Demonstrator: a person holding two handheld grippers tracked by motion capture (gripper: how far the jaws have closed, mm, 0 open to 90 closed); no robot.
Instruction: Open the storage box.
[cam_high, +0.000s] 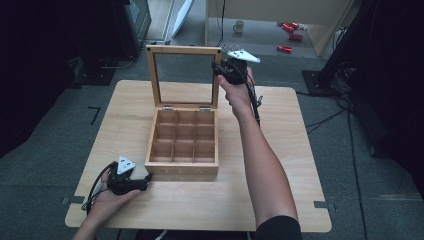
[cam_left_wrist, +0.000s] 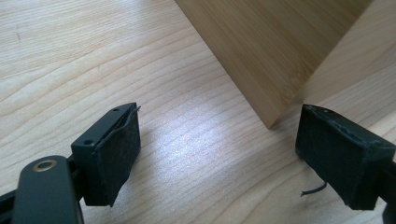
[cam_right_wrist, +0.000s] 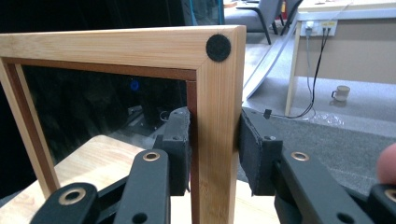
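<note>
At desk (cam_high: 260, 200) centre I see the wooden tea box (cam_high: 182, 145), compartments empty, lid (cam_high: 184, 75) upright. My right tongs (cam_right_wrist: 215, 144) clamp the lid's frame edge. My left tongs (cam_left_wrist: 217, 154), jaws apart, rest by the box's front-left corner.

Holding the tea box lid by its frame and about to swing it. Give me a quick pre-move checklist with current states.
1. Right gripper clamped on the lid frame: ok, both pads press its right side rail.
2. Lid upright and fully open: ok, it stands behind the tea box.
3. Compartments free of anything the lid could crush: ok, all nine look empty.
4. Left gripper bracing the box: not ok, it is open at the front left corner, touching nothing.
5. Hinges sound: cannot tell, too small.
6. Table around the box free: ok.
</note>
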